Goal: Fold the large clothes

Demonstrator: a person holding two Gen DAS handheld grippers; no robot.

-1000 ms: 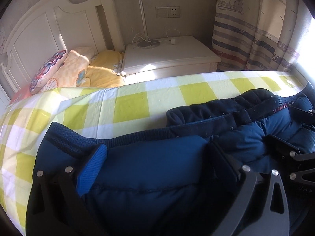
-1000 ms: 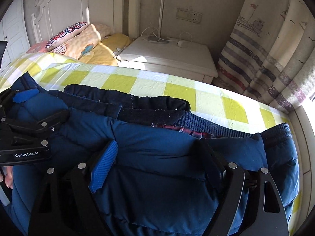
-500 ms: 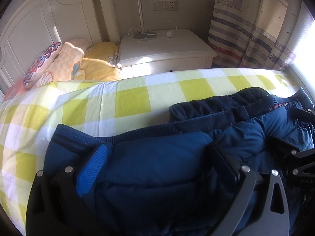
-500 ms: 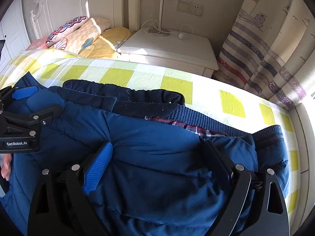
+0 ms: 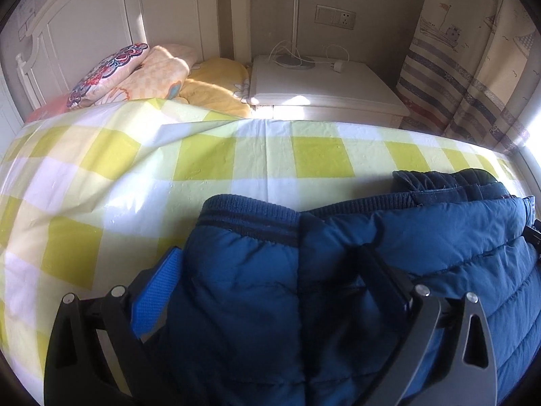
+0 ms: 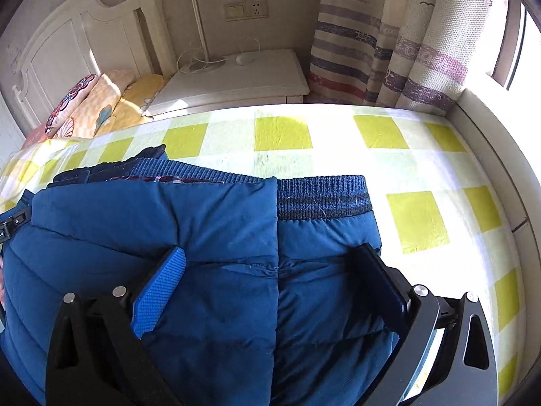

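- Jacket [image 6: 209,237], a navy quilted puffer, lay folded on the bed's yellow-checked sheet [image 6: 416,216], ribbed hem [image 6: 321,196] toward the far side, long axis running left to right.
- Right hand-held gripper [image 6: 270,277] hovered over the jacket's right end, jaws opening wide, padding between them but not pinched.
- Left hand-held gripper [image 5: 274,280] straddled the left end, jaws spread wide, clamping nothing.
- No containers showed; a white nightstand [image 5: 324,88] stood beyond the bed.

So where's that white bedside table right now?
The white bedside table stands beyond the bed's far edge in both views, between the yellow pillow on its left and the striped curtain on its right, under the wall socket.
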